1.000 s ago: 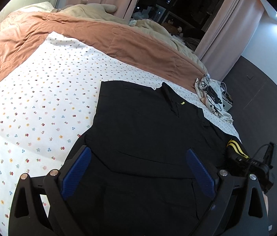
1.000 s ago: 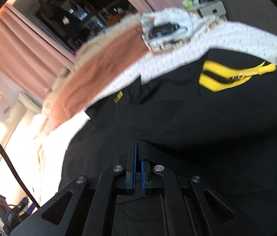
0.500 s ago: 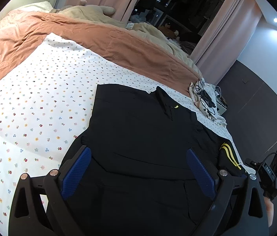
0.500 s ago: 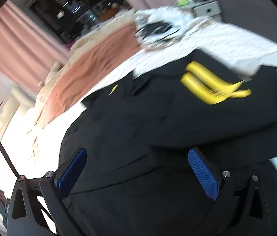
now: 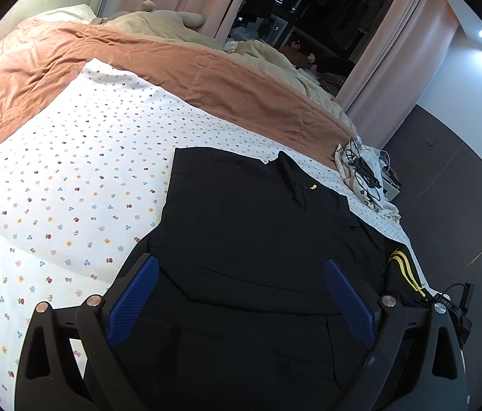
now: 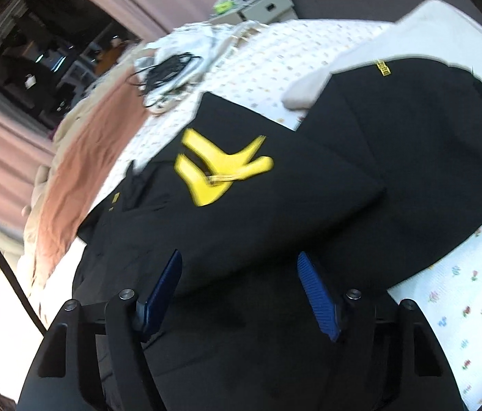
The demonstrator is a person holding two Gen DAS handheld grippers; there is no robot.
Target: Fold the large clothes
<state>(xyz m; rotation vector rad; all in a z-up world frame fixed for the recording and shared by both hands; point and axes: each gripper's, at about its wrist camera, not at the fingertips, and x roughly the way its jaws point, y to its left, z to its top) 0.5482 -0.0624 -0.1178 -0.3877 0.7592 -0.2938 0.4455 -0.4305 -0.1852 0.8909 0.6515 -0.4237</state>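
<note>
Black shirt [image 5: 248,239] spread flat on the flower-print sheet [image 5: 70,188] of the bed.

The shirt is plain black with a collar, a small yellow mark near it, and yellow stripes [image 6: 213,167] on one sleeve. Its long axis runs from the hem at the cameras to the collar, which points toward the brown blanket [image 5: 172,68]. The left hand-held gripper [image 5: 241,294] and the right hand-held gripper [image 6: 241,294] both hang spread apart above the hem, gripping nothing.

Dim fisheye views, right one motion-blurred

A flowered sheet [image 5: 70,188] covers the bed, a rust-coloured blanket [image 5: 172,78] beyond, tangled cables [image 5: 364,171] at its edge
</note>
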